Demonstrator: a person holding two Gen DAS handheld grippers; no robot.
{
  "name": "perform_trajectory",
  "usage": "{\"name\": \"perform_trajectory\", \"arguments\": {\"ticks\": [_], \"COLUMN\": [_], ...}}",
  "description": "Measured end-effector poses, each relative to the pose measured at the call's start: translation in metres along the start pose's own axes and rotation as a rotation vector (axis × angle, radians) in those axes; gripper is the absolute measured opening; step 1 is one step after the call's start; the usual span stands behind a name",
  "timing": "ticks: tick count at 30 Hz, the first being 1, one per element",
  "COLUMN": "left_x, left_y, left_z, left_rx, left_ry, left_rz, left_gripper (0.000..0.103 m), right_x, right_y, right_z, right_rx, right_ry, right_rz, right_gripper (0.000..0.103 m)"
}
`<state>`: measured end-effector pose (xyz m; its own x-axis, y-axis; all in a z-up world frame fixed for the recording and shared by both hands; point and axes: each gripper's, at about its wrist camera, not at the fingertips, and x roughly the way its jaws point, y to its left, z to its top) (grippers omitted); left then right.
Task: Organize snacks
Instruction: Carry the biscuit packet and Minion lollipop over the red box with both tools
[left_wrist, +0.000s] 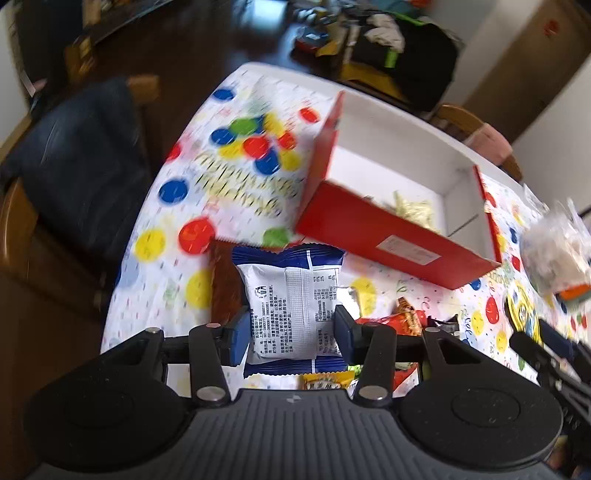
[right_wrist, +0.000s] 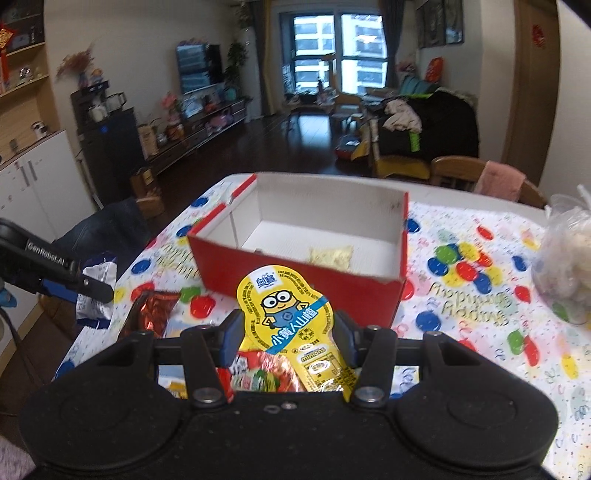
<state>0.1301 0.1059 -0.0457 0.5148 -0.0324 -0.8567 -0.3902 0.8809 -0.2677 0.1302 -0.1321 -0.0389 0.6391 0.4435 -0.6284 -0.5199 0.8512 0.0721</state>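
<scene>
My left gripper (left_wrist: 291, 326) is shut on a white and blue snack packet (left_wrist: 291, 291), held above the dotted tablecloth; the same packet (right_wrist: 96, 291) shows at the left of the right wrist view. My right gripper (right_wrist: 290, 332) is shut on a yellow cartoon-printed snack pack (right_wrist: 284, 314), lifted in front of the red box (right_wrist: 295, 266). That open red box (left_wrist: 376, 236) has a white inside with one pale yellow packet (right_wrist: 330, 256) lying on its floor. The right gripper (left_wrist: 543, 343) also shows at the right edge of the left wrist view.
Loose red and orange snack wrappers (left_wrist: 399, 321) lie on the tablecloth (left_wrist: 177, 229) below the grippers. A shiny red packet (right_wrist: 153, 310) lies left of the box. A clear bag of pale snacks (right_wrist: 567, 254) stands at the right. Wooden chairs (right_wrist: 480, 177) flank the table.
</scene>
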Motion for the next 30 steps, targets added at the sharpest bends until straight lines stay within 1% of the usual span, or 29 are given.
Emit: {"name": "perform_trajectory", "arguments": {"ticks": [6, 11, 15, 18, 22, 26, 30], "left_x": [-0.013, -0.013, -0.008, -0.001, 0.012, 0.030, 0.049], "left_y": [-0.021, -0.036, -0.052, -0.065, -0.084, -0.101, -0.112], "left_z": [0.016, 0.034, 0.049, 0.062, 0.080, 0.099, 0.116], "left_rx": [0.124, 0.173, 0.211, 0.227, 0.261, 0.284, 0.278], "left_ry": [-0.057, -0.079, -0.097, -0.091, -0.095, -0.074, -0.043], "left_rz": [-0.017, -0.023, -0.008, -0.008, 0.014, 0.028, 0.036], "left_gripper": [0.046, 0.046, 0.046, 0.046, 0.046, 0.046, 0.046], "right_x": [-0.001, 0.008, 0.023, 0.036, 0.057, 0.084, 0.113], "right_y": [0.002, -0.003, -0.013, -0.023, -0.036, -0.052, -0.065], "right_z": [0.020, 0.041, 0.058, 0.071, 0.087, 0.099, 0.110], "right_rx": [0.018, 0.028, 0.034, 0.048, 0.068, 0.085, 0.096], "right_ry": [-0.039, -0.060, -0.061, -0.054, -0.042, -0.012, 0.027], "right_rz": [-0.031, -0.048, -0.047, -0.036, -0.024, -0.015, -0.006], "right_gripper": [0.050, 0.050, 0.050, 0.050, 0.050, 0.050, 0.050]}}
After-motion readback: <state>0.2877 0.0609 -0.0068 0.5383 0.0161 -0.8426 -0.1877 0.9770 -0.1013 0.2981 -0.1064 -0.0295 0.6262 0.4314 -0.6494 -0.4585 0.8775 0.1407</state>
